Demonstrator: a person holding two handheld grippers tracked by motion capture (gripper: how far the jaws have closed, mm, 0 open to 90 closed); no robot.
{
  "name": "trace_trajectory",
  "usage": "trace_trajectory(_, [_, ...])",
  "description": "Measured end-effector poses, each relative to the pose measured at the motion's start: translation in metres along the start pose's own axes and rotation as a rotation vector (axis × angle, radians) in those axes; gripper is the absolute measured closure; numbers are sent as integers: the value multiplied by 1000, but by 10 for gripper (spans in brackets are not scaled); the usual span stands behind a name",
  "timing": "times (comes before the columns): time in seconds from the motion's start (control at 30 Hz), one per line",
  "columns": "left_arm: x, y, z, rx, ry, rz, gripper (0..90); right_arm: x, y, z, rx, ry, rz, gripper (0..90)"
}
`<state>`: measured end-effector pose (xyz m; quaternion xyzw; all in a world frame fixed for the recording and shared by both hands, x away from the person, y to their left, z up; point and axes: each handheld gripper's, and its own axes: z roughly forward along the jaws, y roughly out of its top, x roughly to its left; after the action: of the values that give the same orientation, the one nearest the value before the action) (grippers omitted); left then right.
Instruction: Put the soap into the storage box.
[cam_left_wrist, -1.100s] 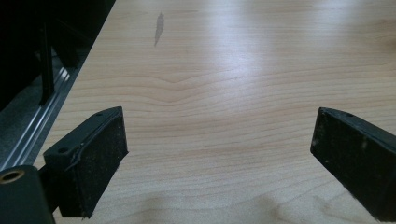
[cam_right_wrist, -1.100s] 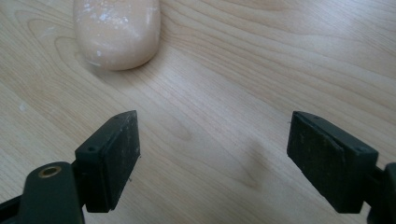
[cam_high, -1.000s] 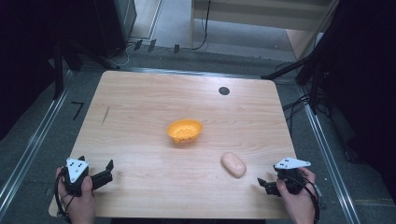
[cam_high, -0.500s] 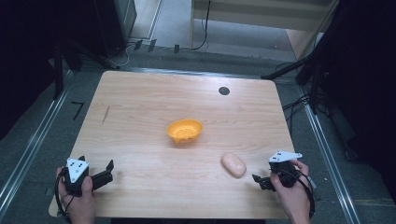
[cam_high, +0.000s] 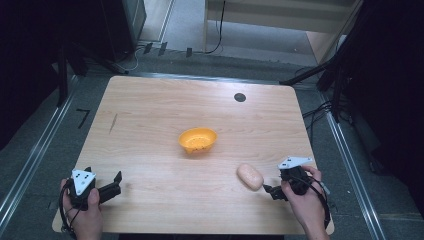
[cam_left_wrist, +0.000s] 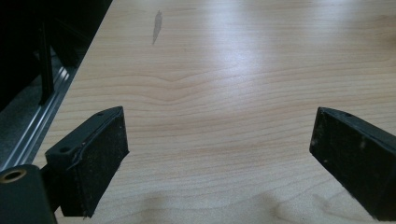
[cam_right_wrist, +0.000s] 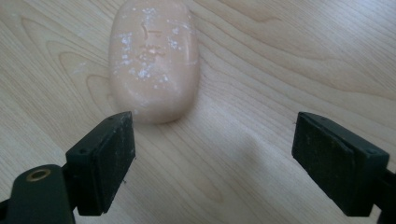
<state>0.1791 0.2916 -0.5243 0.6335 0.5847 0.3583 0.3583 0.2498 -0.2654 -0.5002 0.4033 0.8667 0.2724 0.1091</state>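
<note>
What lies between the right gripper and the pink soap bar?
Only bare wood of the table: the right gripper view shows the right gripper short of the soap bar.

From above, the wooden counter is evenly lit from overhead, while the floor and surroundings fall into deep darkness. The picture is soft and slightly grainy. In the left gripper view, a broad white glare washes across the wood, and the near black fingers look blurred. In the right gripper view, light is gentle; a pale bun casts a faint shadow and looks sharp.
</note>
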Motion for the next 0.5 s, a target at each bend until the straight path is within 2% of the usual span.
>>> trace_trajectory(0.13, [0, 0, 0, 2, -1, 1, 47, 3, 6, 2, 6, 7, -14, 142])
trace_trajectory(0.2, [0, 0, 0, 0, -2, 2, 46, 5, 9, 3, 14, 10, -3, 143])
trace_trajectory(0.23, [0, 0, 0, 2, -1, 4, 47, 5, 10, 4, 9, 14, -17, 142])
trace_trajectory(0.5, [0, 0, 0, 2, -2, 4, 47, 12, 18, 10, 33, 24, -15, 143])
